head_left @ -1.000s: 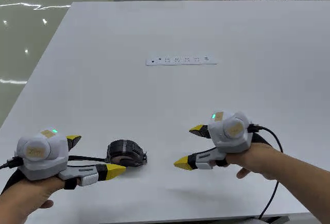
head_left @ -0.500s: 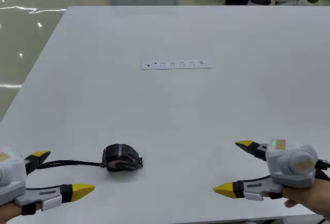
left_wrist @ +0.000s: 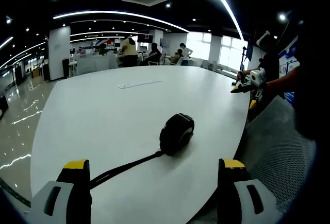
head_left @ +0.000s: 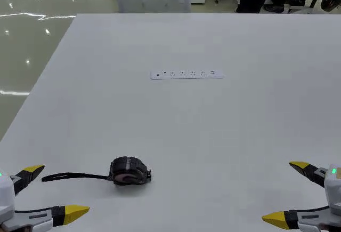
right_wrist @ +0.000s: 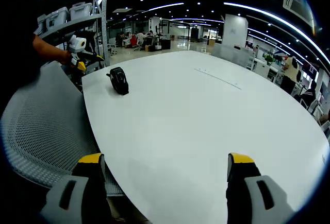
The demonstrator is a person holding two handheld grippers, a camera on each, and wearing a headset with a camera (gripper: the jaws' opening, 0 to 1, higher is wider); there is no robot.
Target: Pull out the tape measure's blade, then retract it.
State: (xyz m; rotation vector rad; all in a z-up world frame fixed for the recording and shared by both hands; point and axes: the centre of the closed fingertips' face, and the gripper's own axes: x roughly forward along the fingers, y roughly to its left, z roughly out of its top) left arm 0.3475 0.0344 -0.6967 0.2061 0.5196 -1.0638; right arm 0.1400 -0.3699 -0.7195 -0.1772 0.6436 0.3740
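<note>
Left tongs (head_left: 53, 191) and right tongs (head_left: 286, 192) gape empty; tugging the tape measure (head_left: 129, 171) by its strap (head_left: 74, 176) near the counter's (head_left: 186, 125) near edge might drag it off.

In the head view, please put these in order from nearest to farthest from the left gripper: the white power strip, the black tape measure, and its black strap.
1. Black strap, lying just ahead of the left gripper.
2. Round black tape measure, at the strap's right end.
3. Flat white power strip, far off at mid-table.
</note>
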